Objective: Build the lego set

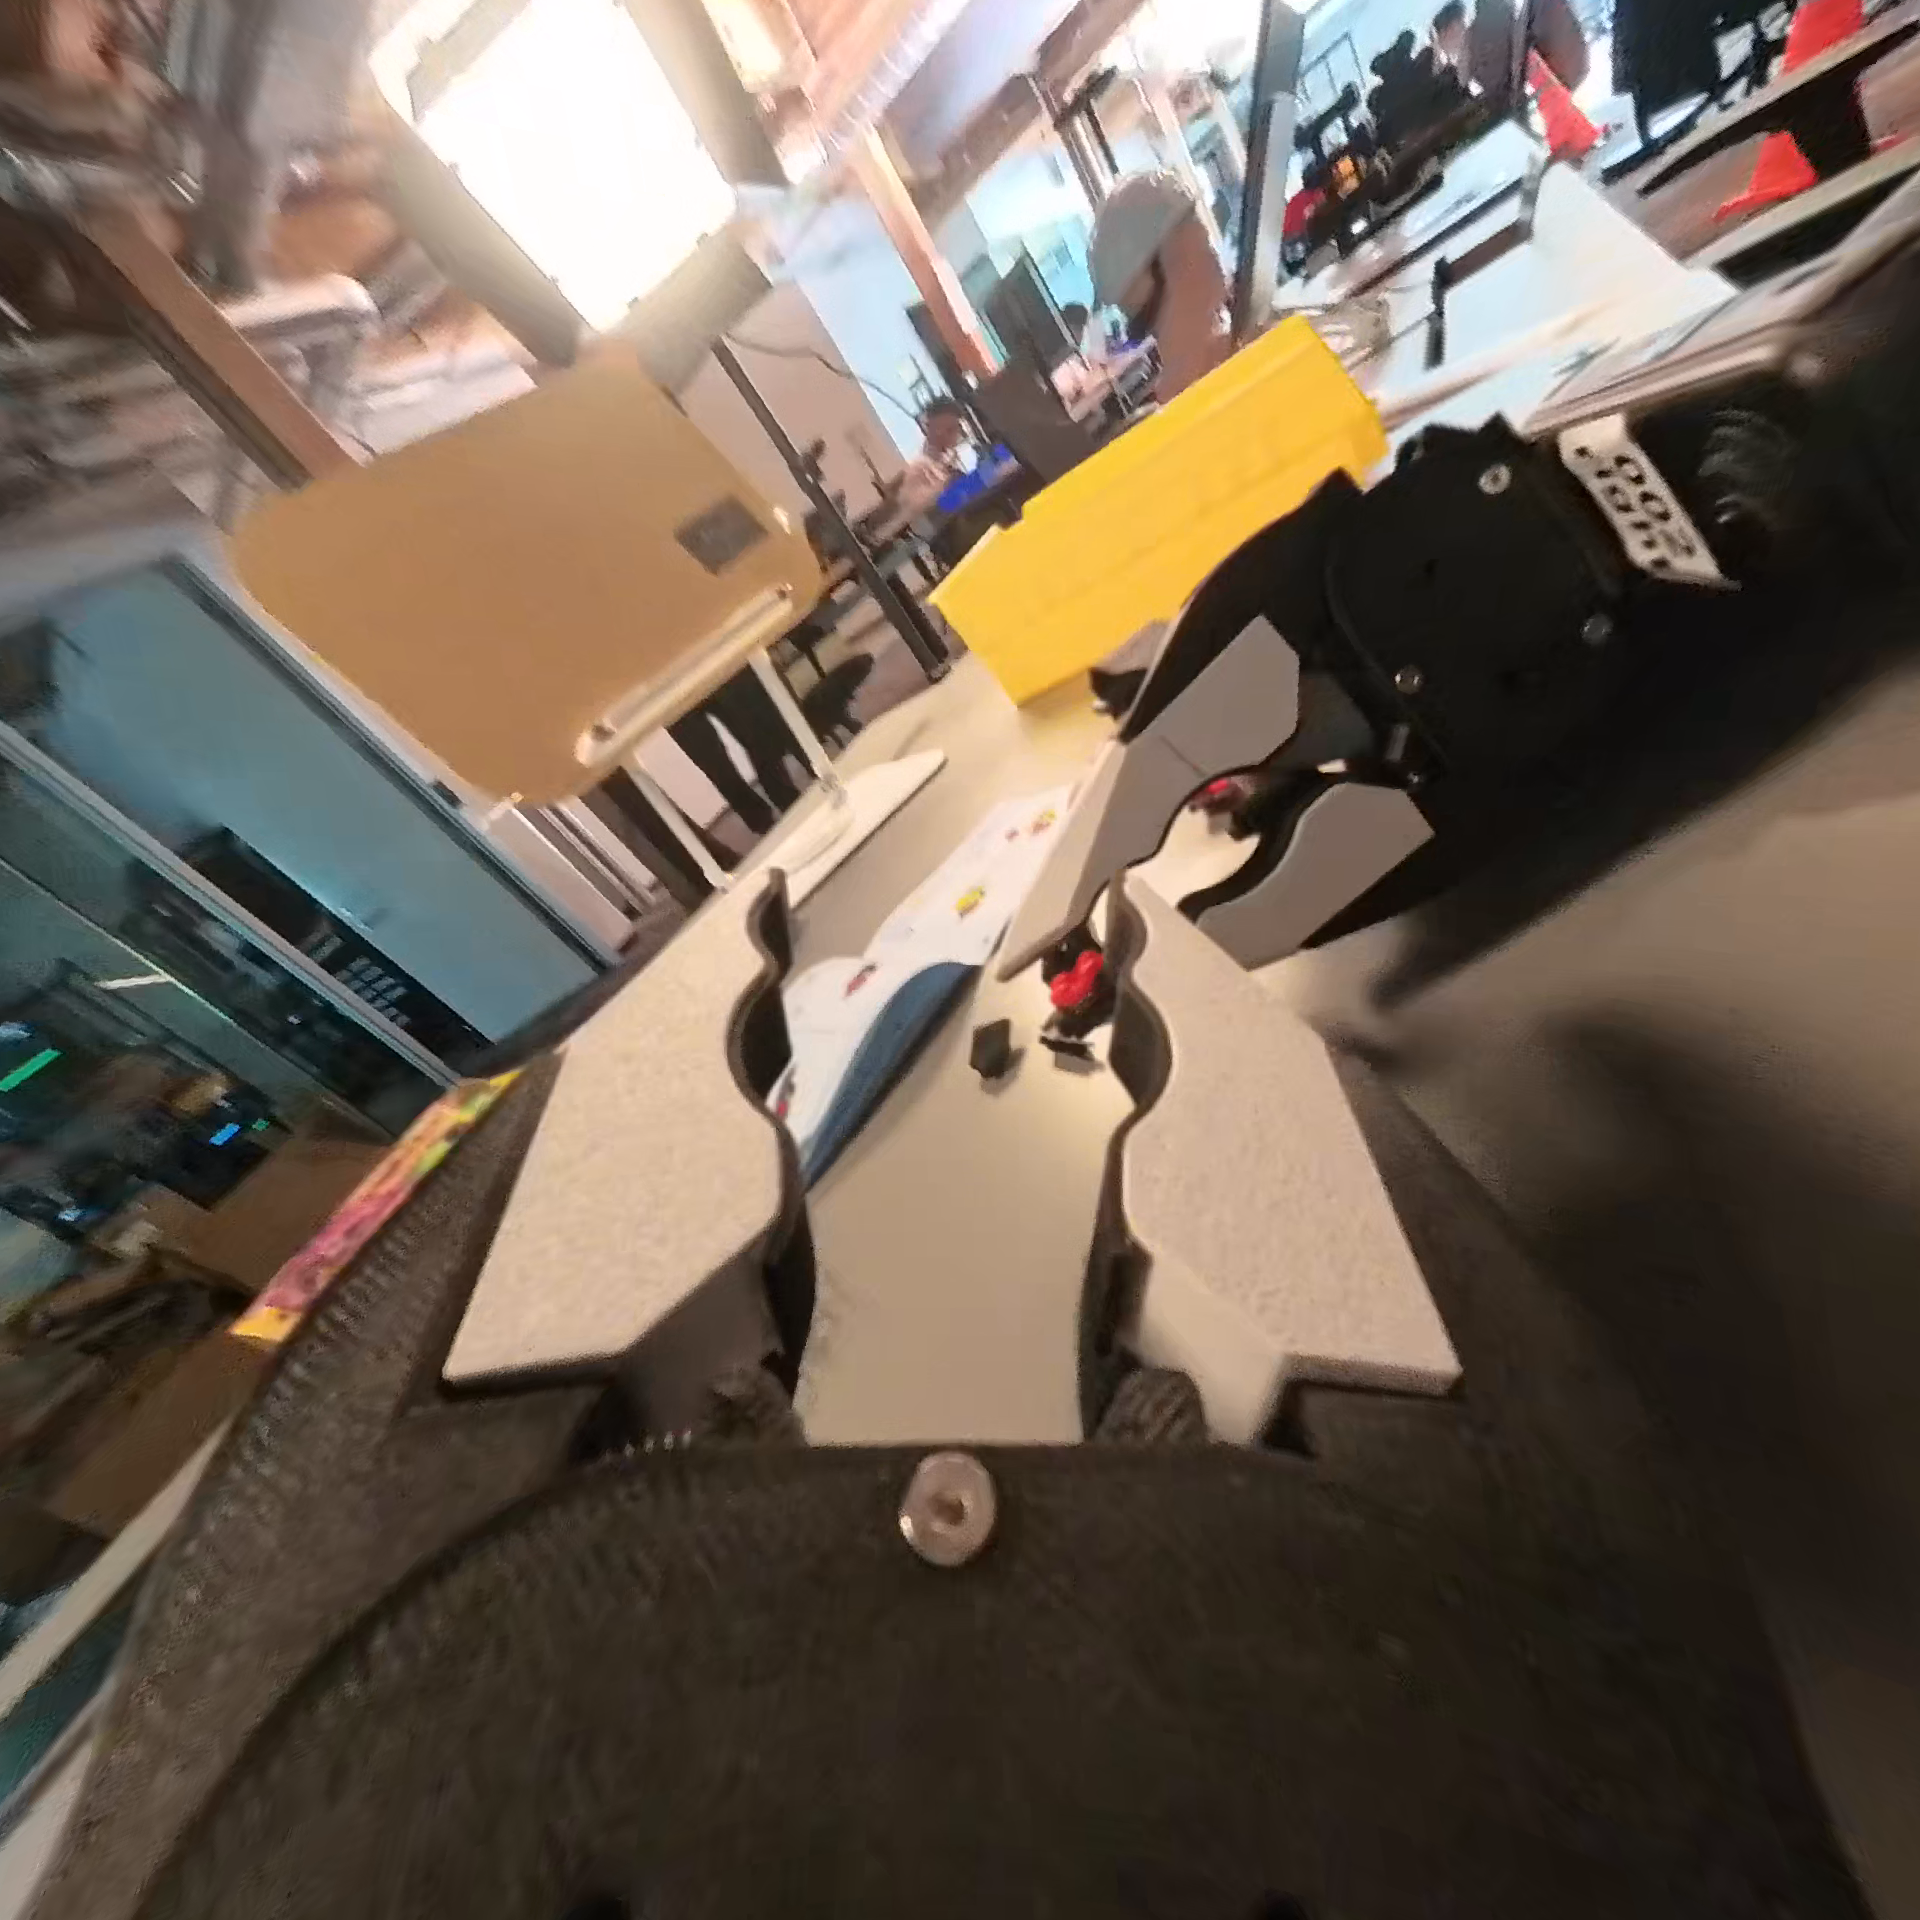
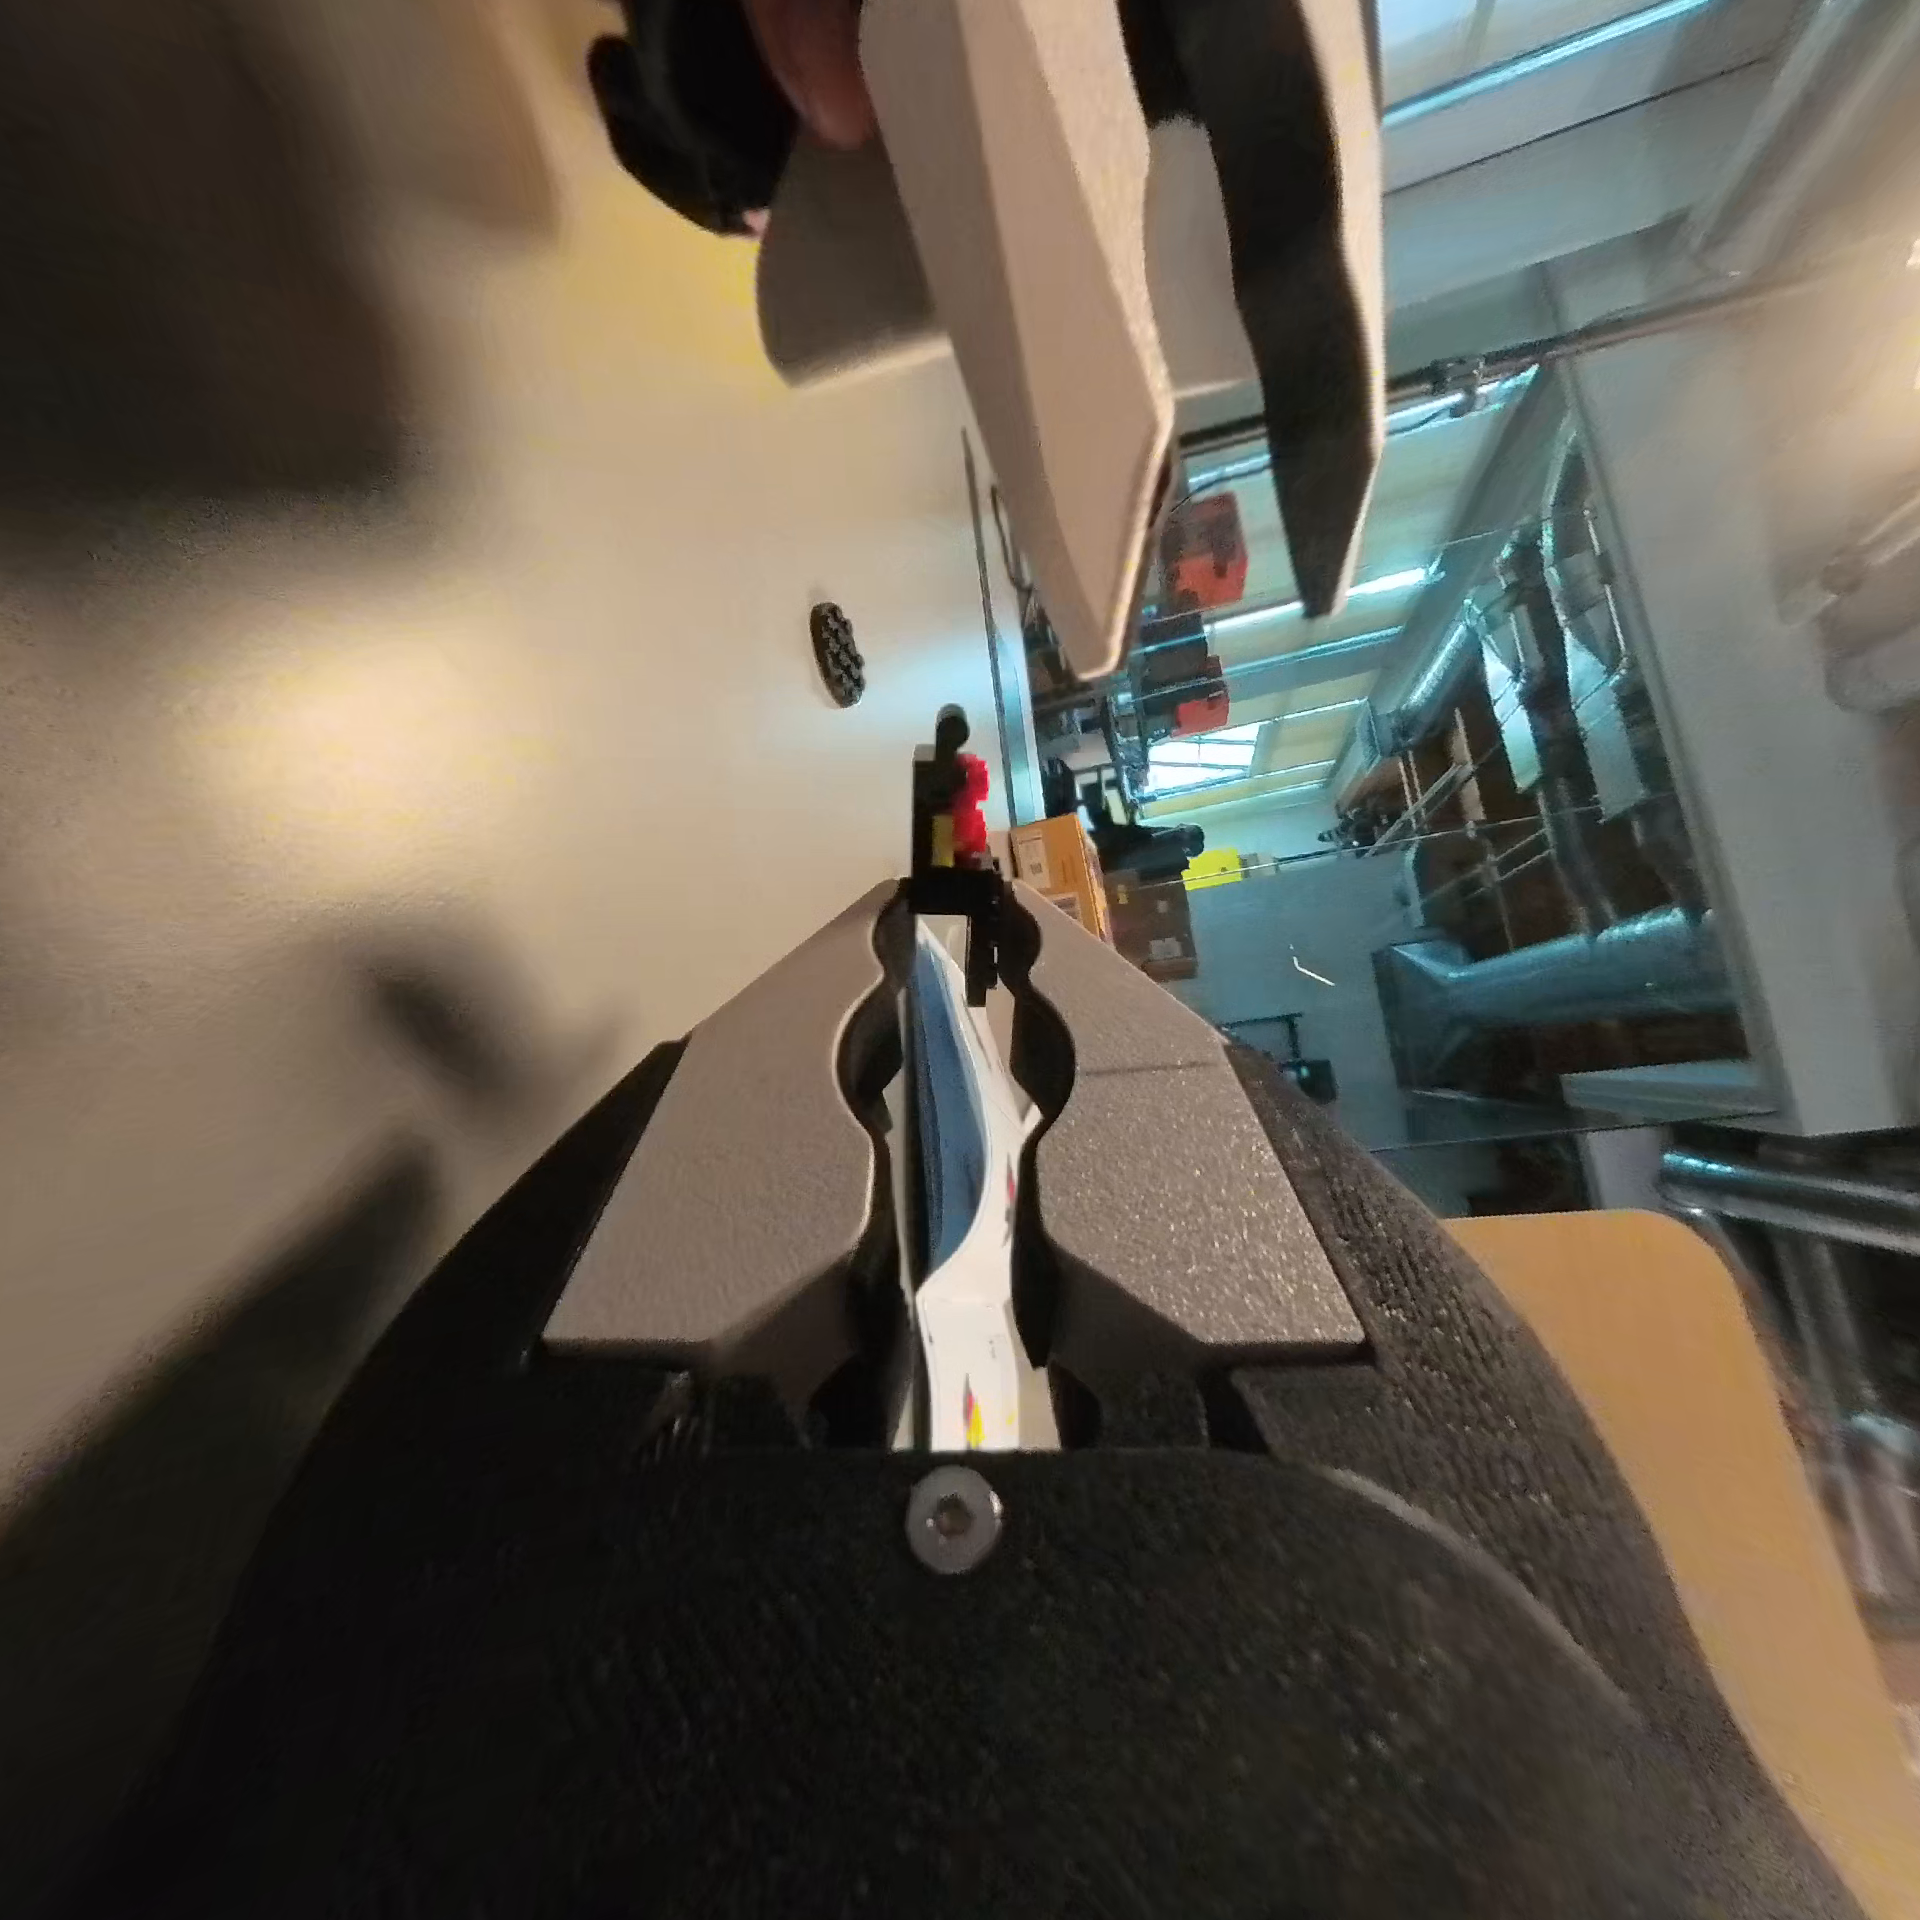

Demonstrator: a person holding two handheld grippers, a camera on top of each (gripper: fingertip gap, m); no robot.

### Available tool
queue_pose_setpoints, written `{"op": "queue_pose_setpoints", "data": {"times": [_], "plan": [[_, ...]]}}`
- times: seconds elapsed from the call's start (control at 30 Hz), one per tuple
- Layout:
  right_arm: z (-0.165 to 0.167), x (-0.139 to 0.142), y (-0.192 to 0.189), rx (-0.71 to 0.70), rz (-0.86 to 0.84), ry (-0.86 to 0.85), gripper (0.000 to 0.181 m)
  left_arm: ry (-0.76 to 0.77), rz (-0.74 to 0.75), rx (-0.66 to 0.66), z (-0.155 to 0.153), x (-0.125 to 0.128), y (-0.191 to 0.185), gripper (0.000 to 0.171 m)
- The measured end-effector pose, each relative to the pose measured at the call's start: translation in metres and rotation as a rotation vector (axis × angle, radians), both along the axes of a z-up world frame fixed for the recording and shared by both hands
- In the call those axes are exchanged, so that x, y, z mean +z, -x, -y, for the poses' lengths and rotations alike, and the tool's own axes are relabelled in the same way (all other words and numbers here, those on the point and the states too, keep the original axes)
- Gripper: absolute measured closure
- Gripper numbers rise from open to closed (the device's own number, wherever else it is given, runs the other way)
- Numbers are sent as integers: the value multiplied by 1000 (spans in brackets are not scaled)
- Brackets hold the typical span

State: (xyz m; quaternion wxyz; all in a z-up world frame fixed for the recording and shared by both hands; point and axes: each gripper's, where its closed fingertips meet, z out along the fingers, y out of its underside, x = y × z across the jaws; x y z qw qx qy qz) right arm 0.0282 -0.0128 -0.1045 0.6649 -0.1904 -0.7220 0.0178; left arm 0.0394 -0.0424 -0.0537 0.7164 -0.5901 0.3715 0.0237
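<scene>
A black-and-red lego assembly [image 2: 951, 831] is gripped at the right gripper [image 2: 951, 899] tips; a yellow bin [image 1: 1164, 520], contents unseen, is shown only in the left wrist view, where the left gripper [image 1: 951, 940] is spread, empty.

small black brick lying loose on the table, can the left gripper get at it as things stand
Probably yes. The left gripper is open and holds nothing, and the small black brick lies on bare table just ahead of its fingers. The right gripper, shut on the lego assembly, sits beside that path.
</scene>
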Motion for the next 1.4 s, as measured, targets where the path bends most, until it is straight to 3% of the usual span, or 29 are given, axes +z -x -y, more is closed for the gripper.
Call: {"op": "queue_pose_setpoints", "data": {"times": [0.17,0.4,0.67,0.93,1.4], "plan": [[8,8,18,71,-52,156,168,-43,41,-25,4,8,-19,114],[-16,13,42,58,-87,222,168,-156,-69,57,-1,10,-20,119],[-8,18,37,119,-100,224,168,-134,-54,82,-9,10,-17,119],[-2,16,34,152,-90,217,168,-56,-99,50,-11,-7,-22,120],[5,10,36,180,-59,185,168,-82,-130,32,-5,-7,-26,124]]}}
